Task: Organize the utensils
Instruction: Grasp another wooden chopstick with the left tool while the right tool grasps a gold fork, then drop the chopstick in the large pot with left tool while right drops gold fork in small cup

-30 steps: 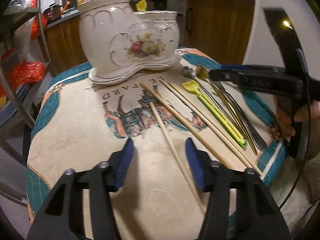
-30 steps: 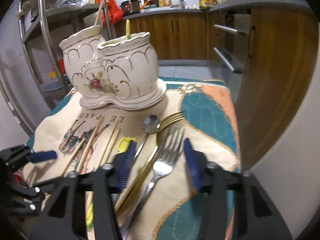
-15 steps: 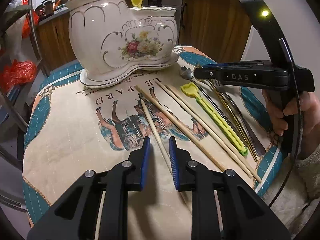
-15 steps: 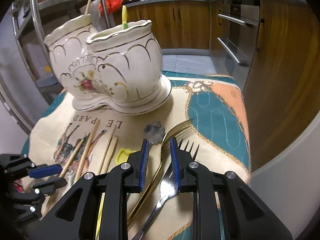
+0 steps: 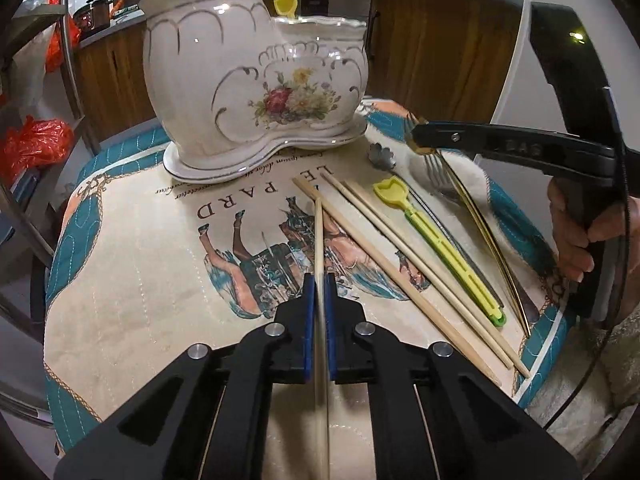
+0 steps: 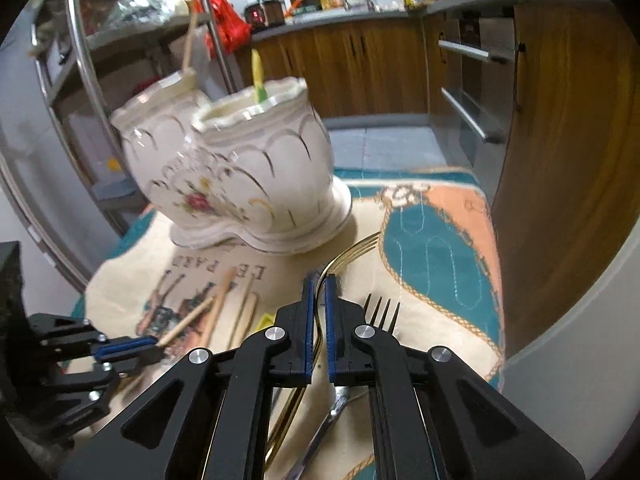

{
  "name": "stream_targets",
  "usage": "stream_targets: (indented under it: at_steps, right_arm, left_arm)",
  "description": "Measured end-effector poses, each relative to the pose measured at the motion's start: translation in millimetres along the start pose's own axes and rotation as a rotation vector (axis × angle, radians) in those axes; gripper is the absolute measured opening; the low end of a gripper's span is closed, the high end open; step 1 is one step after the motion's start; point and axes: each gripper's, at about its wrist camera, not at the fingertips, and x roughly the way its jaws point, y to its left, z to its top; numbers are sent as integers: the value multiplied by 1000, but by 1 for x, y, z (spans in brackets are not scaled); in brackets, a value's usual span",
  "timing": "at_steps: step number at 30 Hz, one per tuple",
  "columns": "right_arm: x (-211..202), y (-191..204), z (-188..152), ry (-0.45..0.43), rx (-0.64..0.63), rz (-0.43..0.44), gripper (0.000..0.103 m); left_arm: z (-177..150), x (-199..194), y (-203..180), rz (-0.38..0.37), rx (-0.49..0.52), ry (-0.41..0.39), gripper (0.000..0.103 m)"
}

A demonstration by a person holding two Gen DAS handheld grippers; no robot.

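Observation:
My left gripper (image 5: 319, 280) is shut on a wooden chopstick (image 5: 319, 236) and holds it just above the mat; the gripper also shows in the right wrist view (image 6: 154, 350). My right gripper (image 6: 319, 282) is shut on a gold fork (image 6: 352, 252), lifted off the mat; it also shows in the left wrist view (image 5: 416, 138). The white floral ceramic utensil holder (image 5: 256, 80) stands at the back of the table with a yellow utensil (image 5: 286, 2) in its right cup. Three chopsticks (image 5: 400, 248), a yellow-green utensil (image 5: 440, 248), a silver fork (image 6: 382, 312) and a flower-headed spoon (image 5: 381, 156) lie on the mat.
A printed quilted mat (image 5: 160, 260) covers the small round table. Wooden kitchen cabinets (image 6: 380, 68) and an oven front (image 6: 476, 92) stand behind. A metal shelf rack with red bags (image 5: 36, 144) is at the left.
Both grippers closed from open: the left onto the chopstick, the right onto the gold fork. Both utensils have lifted off the mat and the views moved closer to the holder.

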Motion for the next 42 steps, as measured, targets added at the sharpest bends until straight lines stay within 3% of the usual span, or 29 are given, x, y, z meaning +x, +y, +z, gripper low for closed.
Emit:
stream_targets:
  at_steps: [10,17,20,28,42]
  right_arm:
    - [-69,11,9,-230,-54,81,4]
    - [-95,31,14,-367,-134,31,4]
    - [-98,38,17,-383,-159,22,4]
    - [-109,47,44,-440,-181,21,3]
    - [-114,52,113,-576,-178,24,3]
  left_arm:
    - [-7,-41,8,-1,0,-188,5]
    - [-1,-67,15,43,-17,-335,5]
    - [5,-74,20,47,-36,-384,5]
    - [44,-108,40,53,-70,-542,5]
    - [149,-110,64,36,-109,-712,5]
